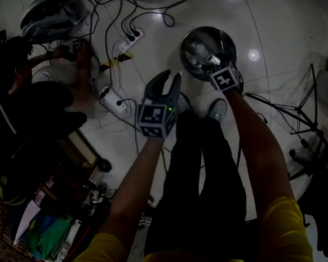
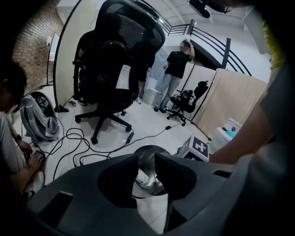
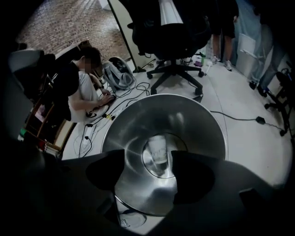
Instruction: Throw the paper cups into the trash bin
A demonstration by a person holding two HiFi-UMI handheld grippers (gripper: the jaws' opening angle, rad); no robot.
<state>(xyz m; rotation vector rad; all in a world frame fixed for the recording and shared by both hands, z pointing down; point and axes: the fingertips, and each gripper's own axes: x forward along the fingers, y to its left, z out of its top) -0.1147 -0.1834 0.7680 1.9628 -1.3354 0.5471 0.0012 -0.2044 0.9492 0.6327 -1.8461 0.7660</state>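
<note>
A round shiny metal trash bin [image 1: 194, 52] stands on the white floor in front of my feet. In the right gripper view, a clear paper cup [image 3: 157, 148] lies at the bottom of the bin [image 3: 133, 124]. My right gripper [image 3: 148, 171] hovers straight over the bin's mouth, open, with nothing between its jaws; in the head view its marker cube [image 1: 225, 77] shows at the bin's near rim. My left gripper [image 1: 169, 81] hangs left of the bin and a bit nearer to me, its jaws a little apart and empty. Through their gap [image 2: 146, 169] the bin [image 2: 147, 182] shows.
A person [image 1: 55, 74] sits on the floor at the left among black cables and power strips [image 1: 116, 101]. A grey backpack [image 1: 51, 14] lies beyond. A black office chair [image 2: 115, 60] and a standing person [image 2: 176, 69] are further off. Black stand legs [image 1: 290, 112] spread at the right.
</note>
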